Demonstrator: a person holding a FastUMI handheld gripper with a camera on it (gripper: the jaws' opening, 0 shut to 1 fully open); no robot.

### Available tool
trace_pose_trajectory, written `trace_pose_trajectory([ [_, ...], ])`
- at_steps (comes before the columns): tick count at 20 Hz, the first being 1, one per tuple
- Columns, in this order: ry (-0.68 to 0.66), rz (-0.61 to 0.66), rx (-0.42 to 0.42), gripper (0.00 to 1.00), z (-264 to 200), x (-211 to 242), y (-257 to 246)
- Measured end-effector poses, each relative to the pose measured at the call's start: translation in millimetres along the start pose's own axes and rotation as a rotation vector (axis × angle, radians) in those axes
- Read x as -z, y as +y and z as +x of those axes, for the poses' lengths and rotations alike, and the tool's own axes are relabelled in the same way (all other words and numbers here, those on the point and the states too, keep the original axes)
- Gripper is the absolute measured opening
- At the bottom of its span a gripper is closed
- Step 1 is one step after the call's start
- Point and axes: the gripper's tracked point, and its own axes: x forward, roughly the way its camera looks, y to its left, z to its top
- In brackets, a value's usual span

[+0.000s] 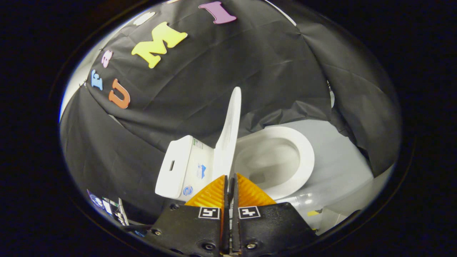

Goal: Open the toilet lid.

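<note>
Raised toilet lid [228, 139] just beyond closed tongs [230, 182].

No legible text; tank [185, 167] stickers too small.

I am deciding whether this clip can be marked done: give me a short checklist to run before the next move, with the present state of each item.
1. Toilet lid raised upright: ok.
2. Seat down, bowl open: ok.
3. Gripper fingers closed together, nothing between them: ok.
4. Fingers free of the lid, which stands just beyond them: cannot tell, the tips overlap its lower edge.
5. Lid resting securely against the tank: cannot tell.
</note>
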Motion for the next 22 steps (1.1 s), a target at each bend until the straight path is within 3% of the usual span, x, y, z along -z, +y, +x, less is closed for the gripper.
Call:
trace_pose_trajectory([
  [22,-0.019,-0.137,0.022,0.06,0,-1,89],
])
